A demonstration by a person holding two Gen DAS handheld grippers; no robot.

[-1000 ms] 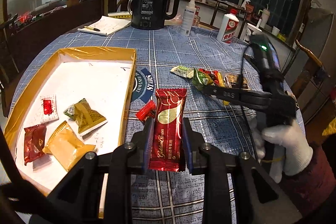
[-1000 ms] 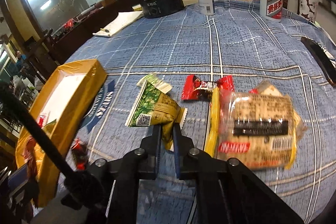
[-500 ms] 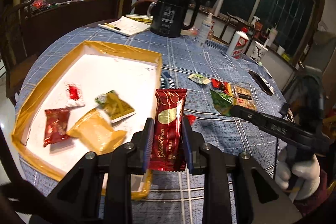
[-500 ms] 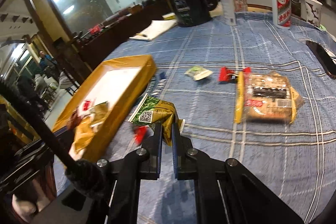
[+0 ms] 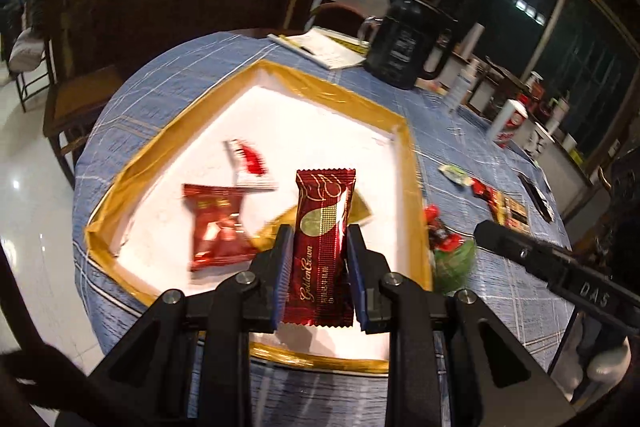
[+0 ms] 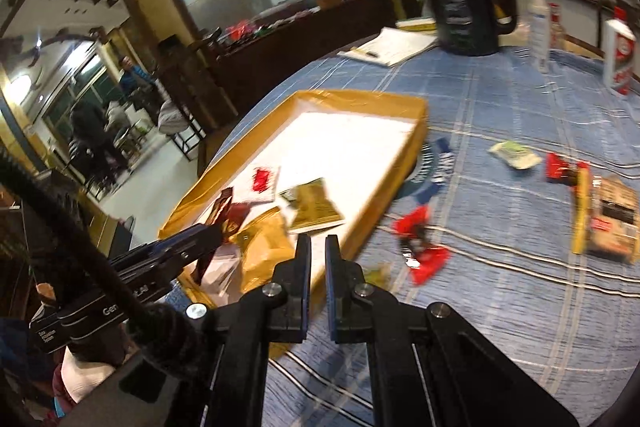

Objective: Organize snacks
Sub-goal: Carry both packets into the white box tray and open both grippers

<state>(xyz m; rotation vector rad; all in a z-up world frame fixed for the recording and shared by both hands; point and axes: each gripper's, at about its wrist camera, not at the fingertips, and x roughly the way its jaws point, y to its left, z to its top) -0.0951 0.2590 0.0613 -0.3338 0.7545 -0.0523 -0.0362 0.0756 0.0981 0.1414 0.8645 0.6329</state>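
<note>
My left gripper (image 5: 320, 233) is shut on a red Golden Crown bar (image 5: 322, 247), held upright over the white floor of the gold-rimmed tray (image 5: 332, 87). The right wrist view shows that same gripper (image 6: 208, 239) over the tray's near corner. My right gripper (image 6: 318, 243) hangs above the cloth just right of the tray rim (image 6: 360, 95), jaws shut with nothing visible between them. A blurred green packet (image 5: 456, 261) lies below its tip (image 5: 486, 231), beside a red candy (image 5: 436, 231). In the tray lie a red packet (image 5: 216, 227), a white-and-red sachet (image 5: 248, 163) and gold packets (image 6: 312, 203).
Loose on the blue checked cloth to the right are a pale green packet (image 6: 514, 155), a red packet (image 6: 560, 167) and a large cracker packet (image 6: 612, 215). A black kettle (image 6: 464, 7), a notebook (image 6: 392, 47) and bottles (image 6: 538, 23) stand at the back. Chairs ring the table.
Both grippers have swung left to the tray, and the bar is now over its floor. The green packet that stuck up between the right jaws is gone from them.
</note>
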